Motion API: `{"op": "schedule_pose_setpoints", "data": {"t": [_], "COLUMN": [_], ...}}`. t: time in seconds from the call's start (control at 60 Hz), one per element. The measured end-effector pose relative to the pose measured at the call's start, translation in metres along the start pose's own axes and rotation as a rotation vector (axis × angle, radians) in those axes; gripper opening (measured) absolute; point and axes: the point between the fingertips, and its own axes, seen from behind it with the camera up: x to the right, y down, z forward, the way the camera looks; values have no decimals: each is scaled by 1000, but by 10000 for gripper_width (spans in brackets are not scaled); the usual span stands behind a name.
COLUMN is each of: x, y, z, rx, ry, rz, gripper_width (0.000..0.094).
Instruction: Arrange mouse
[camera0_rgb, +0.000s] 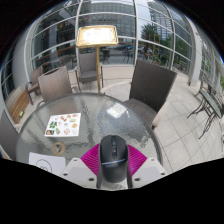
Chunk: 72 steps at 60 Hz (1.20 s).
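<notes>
Gripper (113, 163) clamped on black mouse (113, 152), round glass table (90, 115) below, chairs (152, 82), glazed building facade beyond

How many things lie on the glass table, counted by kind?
Mouse, dark, between the gripper fingers: 1
Printed card with coloured pictures: 1
White sheet with a circle: 1
Total: 3

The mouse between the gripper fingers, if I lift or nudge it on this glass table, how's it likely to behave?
The mouse looks like a rigid shell, so it should stay stiff. Its rounded, smooth sides may slip between the pads. On the glossy glass table it would probably slide rather than tip, being low and flat.
</notes>
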Motion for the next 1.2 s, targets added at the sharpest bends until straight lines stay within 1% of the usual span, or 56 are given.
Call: {"op": "schedule_pose_setpoints", "data": {"t": [0.067, 0.117, 0.183, 0.233, 0.283, 0.3, 0.317, 0.367, 0.4, 0.417, 0.467, 0.483, 0.55, 0.583, 0.633, 0.7, 0.85, 0.867, 0.933, 1.033, 1.067, 1.083, 1.1, 1.15, 1.183, 1.2], "x": [-28, -60, -98, -136, -174, -185, -196, -230, -255, -262, -280, -288, -301, -308, -313, -317, -318, -318, -318, -319, -318, -318, -315, -306, -302, -301], "y": [-48, -74, -98, -107, -103, -96, -97, -75, -48, -44, -10, 9, 53, 84, 113, 140, 180, 176, 175, 175, 176, 175, 174, 168, 160, 156], "z": [-43, -71, -107, -113, -119, -131, -123, -114, -111, -101, -78, -73, -41, -31, -16, -4, 12, 14, 15, 17, 17, 17, 16, 12, 5, 1], "rx": [81, 139, 195, 211, 217, 220, 210, 178, 157, 137, 74, 60, -27, -57, -103, -132, -181, -151, -136, -127, -137, -138, -141, -142, -128, -118], "ry": [-3, -10, -22, -40, -65, -74, -81, -107, -128, -136, -142, -143, -145, -150, -146, -136, -117, -116, -111, -110, -108, -105, -99, -66, -55, -52], "rz": [-11, -26, -50, -78, -102, -111, -121, -143, -150, -155, -169, -171, -164, -161, -168, -170, -165, -156, -150, -141, -132, -125, -121, -119, -118, -117], "gripper_width": [353, 353, 352, 351, 351, 352, 350, 350, 349, 349, 347, 346, 348, 349, 349, 349, 352, 350, 353, 452, 480, 510, 563, 744, 819, 833]}}
